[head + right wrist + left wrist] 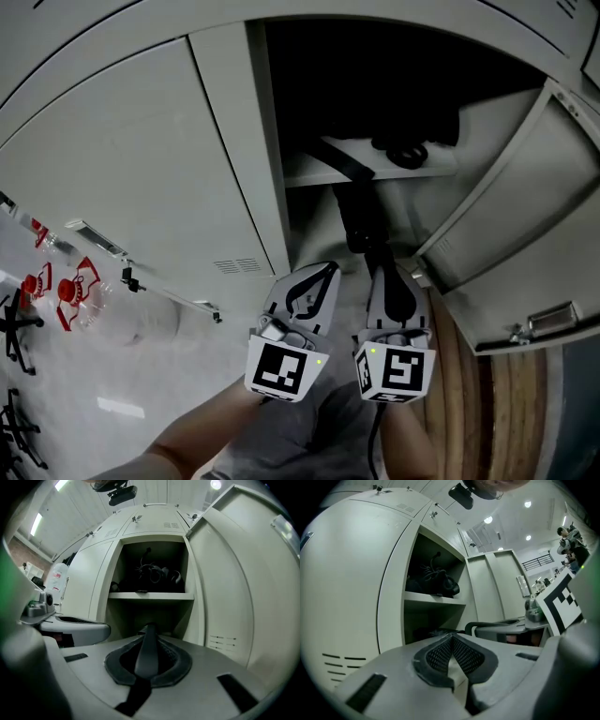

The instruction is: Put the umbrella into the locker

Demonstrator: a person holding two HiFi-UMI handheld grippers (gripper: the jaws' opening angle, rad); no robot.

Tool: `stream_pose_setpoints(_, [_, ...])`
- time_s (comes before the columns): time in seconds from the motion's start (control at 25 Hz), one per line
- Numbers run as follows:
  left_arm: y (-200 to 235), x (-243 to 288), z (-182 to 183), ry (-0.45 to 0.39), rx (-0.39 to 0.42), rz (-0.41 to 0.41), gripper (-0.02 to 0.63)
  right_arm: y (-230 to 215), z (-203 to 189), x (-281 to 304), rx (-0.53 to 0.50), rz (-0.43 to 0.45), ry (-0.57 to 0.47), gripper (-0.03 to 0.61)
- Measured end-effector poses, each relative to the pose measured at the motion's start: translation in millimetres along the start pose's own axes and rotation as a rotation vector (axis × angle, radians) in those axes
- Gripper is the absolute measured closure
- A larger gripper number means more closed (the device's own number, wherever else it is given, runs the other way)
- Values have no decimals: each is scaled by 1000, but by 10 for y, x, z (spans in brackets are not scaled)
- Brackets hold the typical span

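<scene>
Right gripper [149,639] pinches the umbrella [357,221] inside the locker [234,122], under its shelf [150,595]. Left gripper [451,641] is pressed shut on nothing. Next, probably let go.

Pale grey locker [141,169], black umbrella [359,217], black-and-white patterned marker cubes [279,367]

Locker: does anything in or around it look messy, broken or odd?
Nothing looks broken or spilled. The only untidy bit is a dark tangle of what look like cords, heaped on the upper shelf of the locker.
</scene>
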State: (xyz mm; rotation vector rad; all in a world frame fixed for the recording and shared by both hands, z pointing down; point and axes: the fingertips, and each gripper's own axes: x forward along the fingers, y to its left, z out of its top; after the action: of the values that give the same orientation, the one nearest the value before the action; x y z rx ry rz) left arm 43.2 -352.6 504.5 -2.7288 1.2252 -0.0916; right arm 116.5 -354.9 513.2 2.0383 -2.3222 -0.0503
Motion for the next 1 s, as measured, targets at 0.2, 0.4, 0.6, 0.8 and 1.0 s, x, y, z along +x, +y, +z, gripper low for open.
stream_pose_setpoints(0.2, [13,17,-192,13,-62,49,606,-38,-155,20,-11,7,-7,569])
stream_pose_setpoints(0.4, [-16,34,-366,38,-88,66,606,-79,-278,26,-23,7,-5,569])
stream_pose_setpoints(0.6, [-29,50,-465,31,-73,88,606,-69,-404,91,-35,15,8,569])
stream_pose_setpoints(0.8, [-34,58,-553,34,-62,105,606,-75,-506,163,-31,26,13,569])
stream_pose_setpoints(1.0, [6,96,-585,28,-52,120,606,-81,-505,303,-42,42,22,569])
